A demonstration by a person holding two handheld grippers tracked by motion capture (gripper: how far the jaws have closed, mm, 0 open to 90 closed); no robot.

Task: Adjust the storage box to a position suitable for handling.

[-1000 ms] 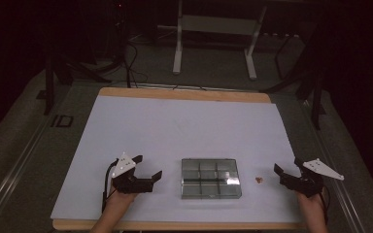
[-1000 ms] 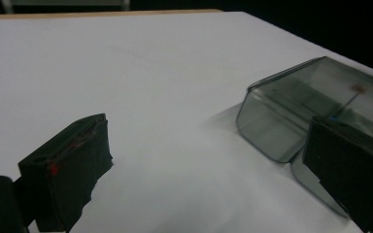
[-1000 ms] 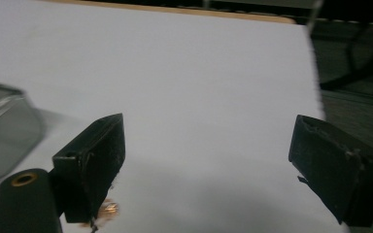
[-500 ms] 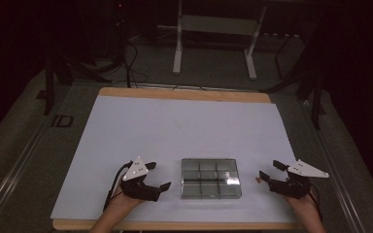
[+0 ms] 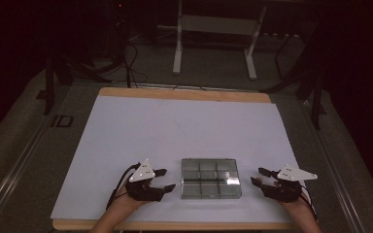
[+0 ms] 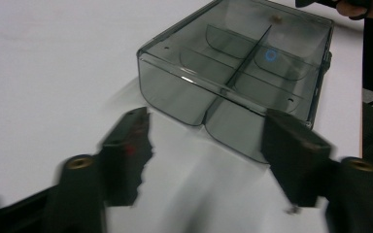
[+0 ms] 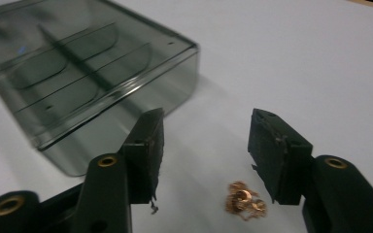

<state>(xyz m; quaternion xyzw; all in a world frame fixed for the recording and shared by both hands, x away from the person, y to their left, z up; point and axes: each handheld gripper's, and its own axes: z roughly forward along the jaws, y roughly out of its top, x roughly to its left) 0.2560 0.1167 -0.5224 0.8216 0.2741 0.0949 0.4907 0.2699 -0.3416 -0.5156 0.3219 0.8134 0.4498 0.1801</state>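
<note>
A smoky clear plastic box (image 5: 210, 177) with several compartments lies near the table's front edge, its lid down. My left gripper (image 5: 166, 179) sits just left of it, pointing at its side. In the left gripper view the box (image 6: 233, 73) lies ahead of the left gripper (image 6: 206, 119), which is apart from it; the jaws have just been closing, with nothing between them. My right gripper (image 5: 258, 176) sits just right of the box, also open after closing partway. In the right gripper view a small heap of copper bits (image 7: 243, 198) lies on the table under the right gripper (image 7: 206, 121), untouched.
The white table sheet (image 5: 184, 126) stretches bare behind the box to the wooden back edge (image 5: 184, 93). A metal stand (image 5: 213, 43) and cables lie on the dark floor beyond. The other hand (image 6: 362, 7) shows past the box in the left gripper view.
Both grippers have moved inward toward the box from either side. Their jaws stand narrower than before.
</note>
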